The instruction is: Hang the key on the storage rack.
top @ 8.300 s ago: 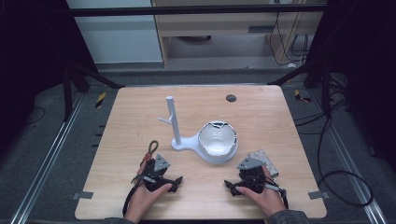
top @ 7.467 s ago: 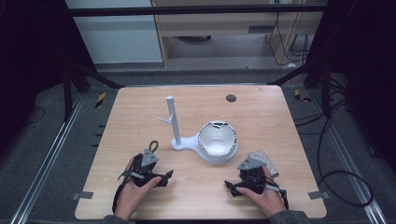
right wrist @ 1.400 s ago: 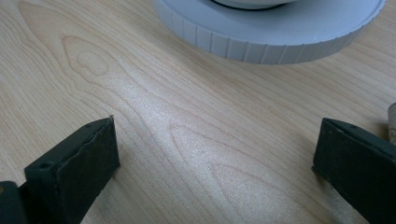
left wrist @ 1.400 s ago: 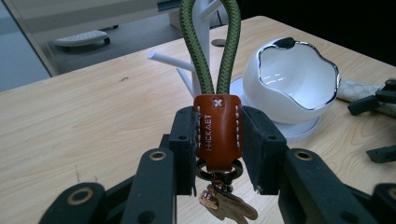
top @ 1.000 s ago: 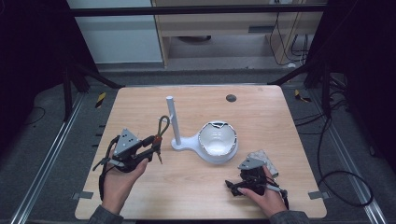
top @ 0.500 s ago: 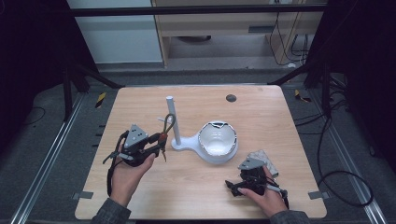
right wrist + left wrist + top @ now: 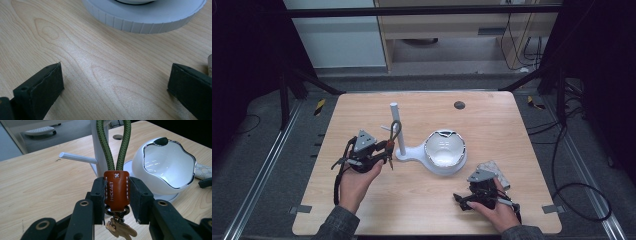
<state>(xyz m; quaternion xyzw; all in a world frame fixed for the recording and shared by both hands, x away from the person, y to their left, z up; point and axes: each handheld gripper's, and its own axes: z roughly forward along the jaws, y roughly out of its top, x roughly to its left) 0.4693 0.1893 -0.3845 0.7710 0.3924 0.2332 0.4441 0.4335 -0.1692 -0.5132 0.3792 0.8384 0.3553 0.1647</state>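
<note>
**Green cord keyring pinched beside the white peg stand**

White and glossy, the round bowl with the wavy chrome-edged rim [image 7: 445, 152] sits on a flat white plastic base [image 7: 150, 17] near the middle of the pale wooden table [image 7: 492, 120]. Its hollow shows bare white inside, with nothing lying in it. From the same base a tall white post with a short side peg [image 7: 394, 125] rises at the bowl's left.

Left gripper [image 7: 373, 152] is pressed together on the brown leather tab [image 7: 116, 190] of the green braided cord keyring [image 7: 113, 147]; the pads squeeze the tab from both sides. The cord loop stands upward, close in front of the post, and from the high view its top lies right against the post near the side peg; whether it touches I cannot tell. A small brass-coloured key [image 7: 120, 230] dangles under the tab, above the wood.

Right gripper [image 7: 477, 192] rests low near the table's front edge, its jaws spread wide with only bare wood between them, the base's ribbed rim near ahead. A small patterned grey pouch [image 7: 492, 169] lies just beside it.

Open tabletop stretches behind the stand up to a small dark round inset [image 7: 459, 105] near the far edge, and broad bare wood runs along the left and front sides.
</note>
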